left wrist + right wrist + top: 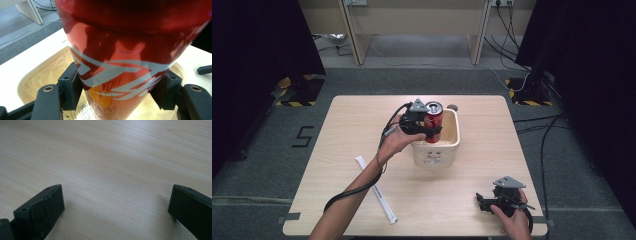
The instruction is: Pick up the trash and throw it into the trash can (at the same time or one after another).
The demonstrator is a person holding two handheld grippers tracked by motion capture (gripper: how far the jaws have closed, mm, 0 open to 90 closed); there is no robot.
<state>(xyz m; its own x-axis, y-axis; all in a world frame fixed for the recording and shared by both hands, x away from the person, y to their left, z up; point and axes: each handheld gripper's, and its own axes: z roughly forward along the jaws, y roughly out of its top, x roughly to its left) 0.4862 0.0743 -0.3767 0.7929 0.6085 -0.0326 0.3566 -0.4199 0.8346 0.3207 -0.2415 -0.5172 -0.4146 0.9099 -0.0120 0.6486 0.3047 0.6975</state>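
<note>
Two claws show over the pale wooden tabletop [362,125]: the left claw [428,129] is clenched on an upright red aluminium drink can [433,116] above the left side of the cream rectangular plastic tub [452,142], while the right claw [482,201], jaws spread wide and holding nothing, rests at the near right corner.

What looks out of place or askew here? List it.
Nothing is spilled or visibly damaged. The red can is upright, clamped in the left gripper over the cream tub. The one stray item is a long white strip lying diagonally on the table beside the left forearm. The right gripper is open on the bare wood.
</note>
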